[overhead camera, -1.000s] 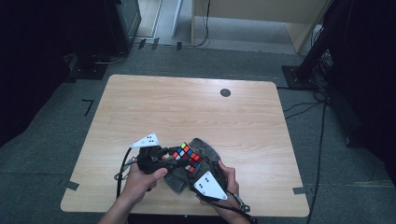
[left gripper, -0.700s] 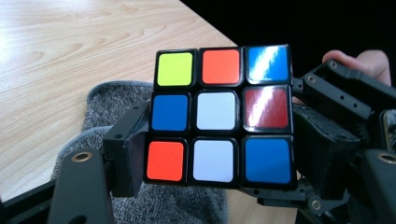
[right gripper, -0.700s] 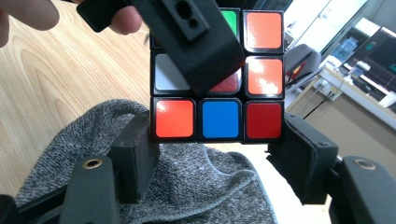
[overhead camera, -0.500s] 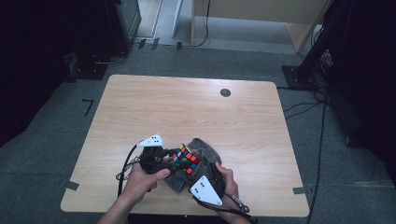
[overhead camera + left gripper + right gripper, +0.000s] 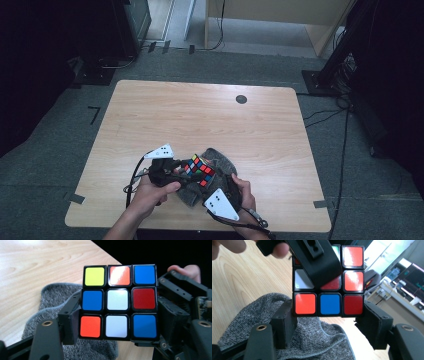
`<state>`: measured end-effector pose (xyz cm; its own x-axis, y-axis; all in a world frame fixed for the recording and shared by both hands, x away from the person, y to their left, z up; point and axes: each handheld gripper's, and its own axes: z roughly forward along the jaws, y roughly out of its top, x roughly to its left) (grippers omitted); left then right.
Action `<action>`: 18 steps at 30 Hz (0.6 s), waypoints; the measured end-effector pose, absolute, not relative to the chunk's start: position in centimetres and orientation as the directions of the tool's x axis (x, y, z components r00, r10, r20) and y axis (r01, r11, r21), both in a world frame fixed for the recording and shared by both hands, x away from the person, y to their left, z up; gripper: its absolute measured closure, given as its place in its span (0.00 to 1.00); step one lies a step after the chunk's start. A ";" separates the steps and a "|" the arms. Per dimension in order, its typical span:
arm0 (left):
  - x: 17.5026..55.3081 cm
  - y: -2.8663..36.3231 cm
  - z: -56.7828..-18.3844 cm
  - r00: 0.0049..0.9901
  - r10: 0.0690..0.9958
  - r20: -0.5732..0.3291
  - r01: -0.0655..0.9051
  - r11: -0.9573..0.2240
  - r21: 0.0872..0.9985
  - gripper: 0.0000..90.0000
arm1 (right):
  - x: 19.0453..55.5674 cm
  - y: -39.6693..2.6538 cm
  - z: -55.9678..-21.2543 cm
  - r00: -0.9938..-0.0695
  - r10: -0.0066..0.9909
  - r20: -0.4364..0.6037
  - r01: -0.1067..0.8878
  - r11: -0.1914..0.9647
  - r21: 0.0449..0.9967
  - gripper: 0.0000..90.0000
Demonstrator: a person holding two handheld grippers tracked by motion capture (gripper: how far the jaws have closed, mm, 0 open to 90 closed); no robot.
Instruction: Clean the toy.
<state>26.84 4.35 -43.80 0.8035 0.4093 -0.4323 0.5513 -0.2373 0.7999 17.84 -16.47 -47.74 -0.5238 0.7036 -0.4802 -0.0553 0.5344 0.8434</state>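
Left gripper view shows the puzzle cube [image 5: 119, 301] held above the grey cloth [image 5: 47, 305], left gripper [image 5: 116, 327] clamping its bottom layer after its jaws have just been closing; right gripper [image 5: 328, 312] grips another layer. Twist best with layers aligned, both grips firm.

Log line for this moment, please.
puzzle cube held off table | right gripper clamps bottom layer | left gripper around it | grey cloth beneath
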 end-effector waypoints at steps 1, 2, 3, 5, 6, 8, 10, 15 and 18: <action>26.8 4.3 -43.8 0.805 0.410 -0.430 0.549 -0.240 0.800 0.36 | 17.9 -16.5 -47.7 -0.527 0.706 -0.473 -0.050 0.530 0.846 0.38; 26.8 4.3 -43.8 0.804 0.412 -0.428 0.549 -0.240 0.800 0.36 | 17.9 -16.6 -47.7 -0.530 0.707 -0.469 -0.045 0.528 0.848 0.38; 26.7 4.2 -43.8 0.806 0.414 -0.423 0.546 -0.247 0.801 0.36 | 18.0 -16.6 -47.7 -0.531 0.706 -0.468 -0.043 0.529 0.848 0.38; 26.6 4.0 -43.9 0.817 0.404 -0.412 0.535 -0.264 0.802 0.37 | 18.0 -16.6 -47.8 -0.535 0.707 -0.463 -0.038 0.527 0.849 0.37; 26.5 3.9 -43.9 0.819 0.403 -0.408 0.532 -0.269 0.803 0.37 | 18.0 -16.6 -47.7 -0.537 0.707 -0.460 -0.042 0.522 0.852 0.37; 26.3 3.7 -43.9 0.825 0.406 -0.392 0.520 -0.276 0.808 0.37 | 17.9 -16.3 -47.7 -0.537 0.705 -0.463 -0.045 0.524 0.851 0.37; 26.4 3.8 -43.9 0.828 0.395 -0.398 0.520 -0.277 0.808 0.37 | 17.8 -16.3 -47.8 -0.526 0.705 -0.476 -0.055 0.530 0.846 0.38; 26.8 4.0 -43.7 0.797 0.430 -0.425 0.553 -0.237 0.799 0.24 | 17.7 -16.5 -47.5 -0.525 0.707 -0.474 -0.070 0.519 0.852 0.39; 26.8 3.9 -43.7 0.786 0.450 -0.423 0.560 -0.232 0.795 0.12 | 17.6 -16.5 -47.6 -0.529 0.694 -0.489 -0.083 0.530 0.844 0.39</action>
<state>26.81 3.89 -43.68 0.7865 0.4502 -0.4228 0.5603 -0.2320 0.7951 17.60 -16.46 -47.60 -0.5286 0.6942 -0.4885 -0.0833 0.5304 0.8437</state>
